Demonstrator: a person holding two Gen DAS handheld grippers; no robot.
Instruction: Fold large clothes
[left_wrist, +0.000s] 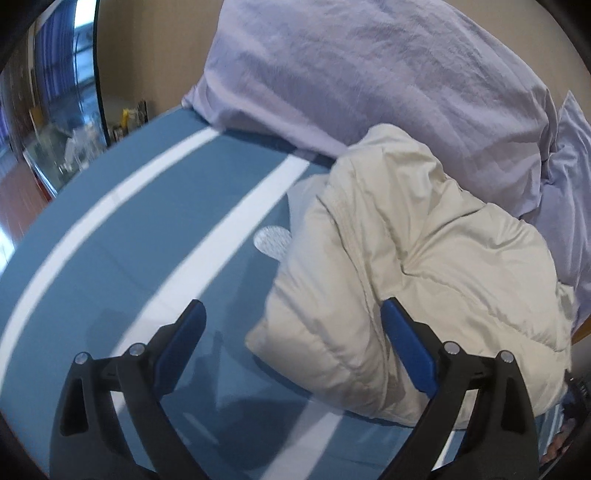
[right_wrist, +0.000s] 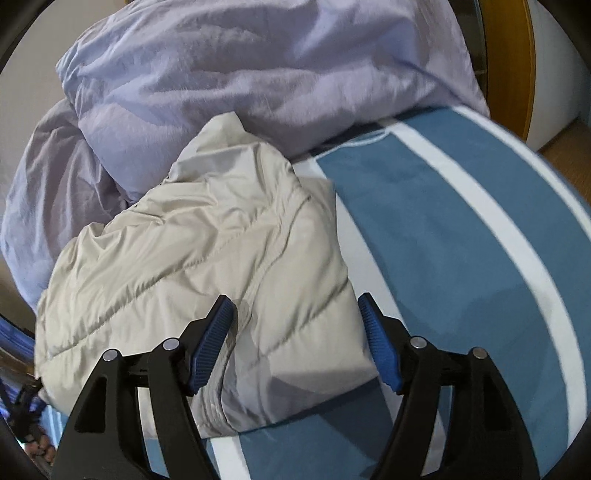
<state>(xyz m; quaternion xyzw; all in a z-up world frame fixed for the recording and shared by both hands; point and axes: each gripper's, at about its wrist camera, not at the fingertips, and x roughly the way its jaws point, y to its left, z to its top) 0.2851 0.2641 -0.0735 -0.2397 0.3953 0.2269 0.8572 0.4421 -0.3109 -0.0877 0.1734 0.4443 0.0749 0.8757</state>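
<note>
The blue bedsheet with broad white stripes (left_wrist: 110, 258) covers the bed and serves as the flat, open working surface, most of it left bare so a bulky garment can be laid out and turned. At its far end the crumpled pale lilac duvet (right_wrist: 258, 74) is heaped up, apparently pushed back to make that room.

Against the foot of that heap lies the task's garment, a cream quilted puffer jacket (right_wrist: 192, 258), doubled over into a thick, roughly square bundle. It rests on the sheet with its far edge touching the duvet; whether a sleeve is tucked inside the bundle cannot be told from these angles. Judging by its compact shape, the folding looks close to done.

The right gripper (right_wrist: 295, 332) hangs low over the near corner of the jacket, jaws spread with the padded fabric lying between them but neither pad pressing it, as fits a let-go, not a grip. The left gripper (left_wrist: 293, 339) is likewise spread wide at the jacket's opposite near corner, one blue pad (left_wrist: 406, 350) just in front of the fabric, holding nothing.

A small white round patch (left_wrist: 271, 242) shows on the sheet just beside the jacket.
</note>
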